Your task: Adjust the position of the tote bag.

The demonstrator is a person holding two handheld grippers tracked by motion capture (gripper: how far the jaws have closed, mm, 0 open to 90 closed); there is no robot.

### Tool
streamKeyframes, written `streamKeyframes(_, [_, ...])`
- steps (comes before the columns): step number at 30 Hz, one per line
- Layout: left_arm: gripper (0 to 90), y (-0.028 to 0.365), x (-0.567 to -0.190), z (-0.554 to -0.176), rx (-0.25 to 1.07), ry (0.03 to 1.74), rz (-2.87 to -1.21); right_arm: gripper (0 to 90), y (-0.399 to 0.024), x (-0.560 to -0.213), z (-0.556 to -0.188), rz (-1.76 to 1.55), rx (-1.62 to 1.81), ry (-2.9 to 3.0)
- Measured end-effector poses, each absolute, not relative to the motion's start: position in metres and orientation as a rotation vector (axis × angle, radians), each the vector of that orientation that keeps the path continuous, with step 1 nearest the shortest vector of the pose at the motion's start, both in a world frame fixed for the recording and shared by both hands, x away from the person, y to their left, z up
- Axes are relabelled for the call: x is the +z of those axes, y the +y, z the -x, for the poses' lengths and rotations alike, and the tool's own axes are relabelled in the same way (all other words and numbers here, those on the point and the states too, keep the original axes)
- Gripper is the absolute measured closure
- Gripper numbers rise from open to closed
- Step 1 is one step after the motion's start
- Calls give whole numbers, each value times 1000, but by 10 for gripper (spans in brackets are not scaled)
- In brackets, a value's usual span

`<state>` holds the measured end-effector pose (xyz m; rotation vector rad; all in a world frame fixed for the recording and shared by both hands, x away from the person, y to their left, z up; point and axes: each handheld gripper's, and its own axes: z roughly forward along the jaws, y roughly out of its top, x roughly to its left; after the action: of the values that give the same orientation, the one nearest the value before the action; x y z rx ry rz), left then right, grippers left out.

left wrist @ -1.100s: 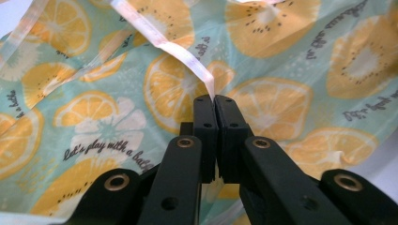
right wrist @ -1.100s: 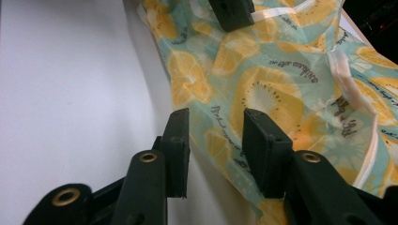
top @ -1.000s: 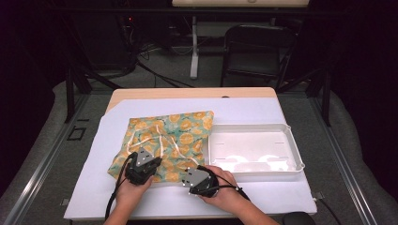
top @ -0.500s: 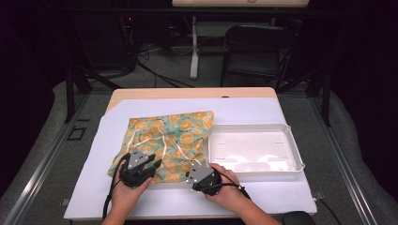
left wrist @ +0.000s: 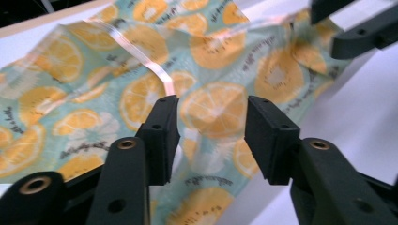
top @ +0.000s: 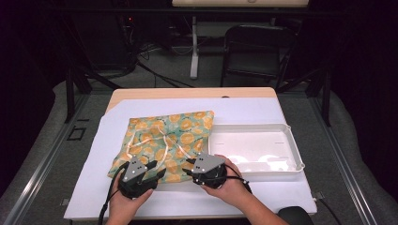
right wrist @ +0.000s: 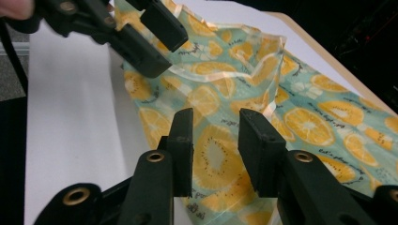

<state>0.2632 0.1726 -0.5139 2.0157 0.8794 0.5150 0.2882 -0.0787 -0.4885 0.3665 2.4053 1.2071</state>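
Both grippers point(top: 155, 169) point(top: 188, 168) hover level over orange-print bag point(top: 164, 140).

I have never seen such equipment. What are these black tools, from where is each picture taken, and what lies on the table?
A person sits at a table and holds a hand tool with two black jaws in each hand: the left gripper and the right gripper. The high view comes from a fixed camera above the table. The other two pictures come from small cameras riding on each gripper, looking along its jaws.

On the white table cover lie a flat bag printed with orange slices and, beside it, an empty white tray.

Both grippers hover at the bag's near edge. Their jaws have just been opening and now stand apart, pressing on nothing, so nothing is held.
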Motion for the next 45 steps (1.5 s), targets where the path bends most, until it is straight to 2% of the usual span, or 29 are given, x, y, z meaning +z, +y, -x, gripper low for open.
streamKeyframes(7, [475, 162, -523, -258, 546, 841, -2092, 650, -78, -490, -295, -384, 1226, 2407])
streamKeyframes(19, [464, 144, -534, -249, 581, 753, -2189, 637, -78, -491, -302, -426, 1263, 2405])
streamKeyframes(27, [474, 134, -545, -250, 654, 690, -2285, 637, -79, -491, -302, -430, 1263, 2405])
streamKeyframes(33, [555, 134, -548, -252, 707, 688, -2312, 637, -78, -491, -302, -424, 1262, 2409])
streamKeyframes(40, [765, 139, -544, -253, 716, 691, -2282, 637, -79, -491, -301, -432, 1263, 2404])
streamKeyframes(45, [857, 141, -542, -254, 679, 697, -2277, 631, -79, -492, -301, -426, 1258, 2410])
